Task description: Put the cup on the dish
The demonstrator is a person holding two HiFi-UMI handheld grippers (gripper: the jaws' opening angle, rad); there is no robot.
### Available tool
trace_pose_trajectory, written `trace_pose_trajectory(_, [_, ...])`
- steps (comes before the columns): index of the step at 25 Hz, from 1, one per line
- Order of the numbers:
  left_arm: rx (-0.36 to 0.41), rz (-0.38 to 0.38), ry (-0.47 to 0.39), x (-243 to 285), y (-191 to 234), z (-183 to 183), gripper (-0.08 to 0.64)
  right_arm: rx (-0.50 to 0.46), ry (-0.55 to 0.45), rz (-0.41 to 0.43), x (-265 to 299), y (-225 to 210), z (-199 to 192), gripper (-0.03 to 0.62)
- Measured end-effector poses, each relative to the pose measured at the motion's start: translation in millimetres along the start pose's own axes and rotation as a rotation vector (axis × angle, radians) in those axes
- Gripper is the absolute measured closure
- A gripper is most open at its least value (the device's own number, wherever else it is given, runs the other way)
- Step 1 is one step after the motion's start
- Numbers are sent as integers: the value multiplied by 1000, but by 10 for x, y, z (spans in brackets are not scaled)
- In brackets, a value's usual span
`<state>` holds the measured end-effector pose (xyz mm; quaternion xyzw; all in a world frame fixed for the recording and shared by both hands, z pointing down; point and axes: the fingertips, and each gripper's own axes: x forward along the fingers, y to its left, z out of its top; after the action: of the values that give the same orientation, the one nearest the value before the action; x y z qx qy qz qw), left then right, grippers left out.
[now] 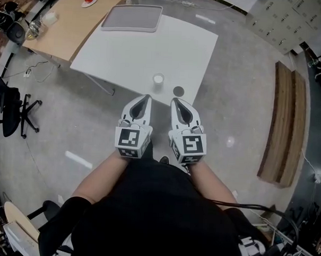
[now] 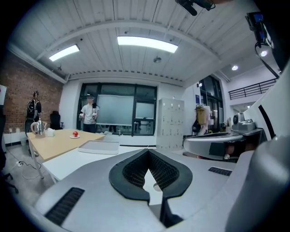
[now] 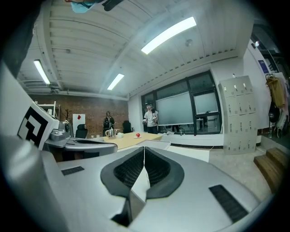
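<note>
Both tools closed and empty: left tool [image 1: 146, 97] and right tool [image 1: 175, 101] side by side at the near edge of the white bench [image 1: 126, 54]. Just beyond them the small white cup [image 1: 158, 80] stands upright, with the dark dish [image 1: 178, 91] near on its right, apart. Risk: reaching in with jaws unopened would likely knock the light cup over, and the dish looks small, so an off-centre set-down could tip it. The bench is smooth with a grey tray [image 1: 132, 17] at its far edge, a wooden desk [image 1: 75, 20] far left and concrete floor [image 1: 241, 102] around.
</note>
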<state>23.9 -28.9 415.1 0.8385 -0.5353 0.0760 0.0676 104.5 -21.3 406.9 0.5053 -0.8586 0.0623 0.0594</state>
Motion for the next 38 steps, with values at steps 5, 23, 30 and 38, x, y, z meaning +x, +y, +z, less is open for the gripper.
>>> trace_pose_trajectory(5, [3, -15, 6, 329, 341, 19, 552, -9, 10, -2, 486, -15, 68, 580])
trace_pose_trajectory(23, [16, -118, -24, 1303, 1288, 338, 552, -47, 2, -73, 1798, -177, 396, 580])
trace_pose_trajectory(30, [19, -156, -3, 1373, 1335, 238, 552, -34, 22, -90, 1872, -193, 297, 580])
trace_pose_trajectory(38, [6, -183, 42, 1500, 1239, 85, 552, -40, 86, -36, 1931, -296, 103, 580])
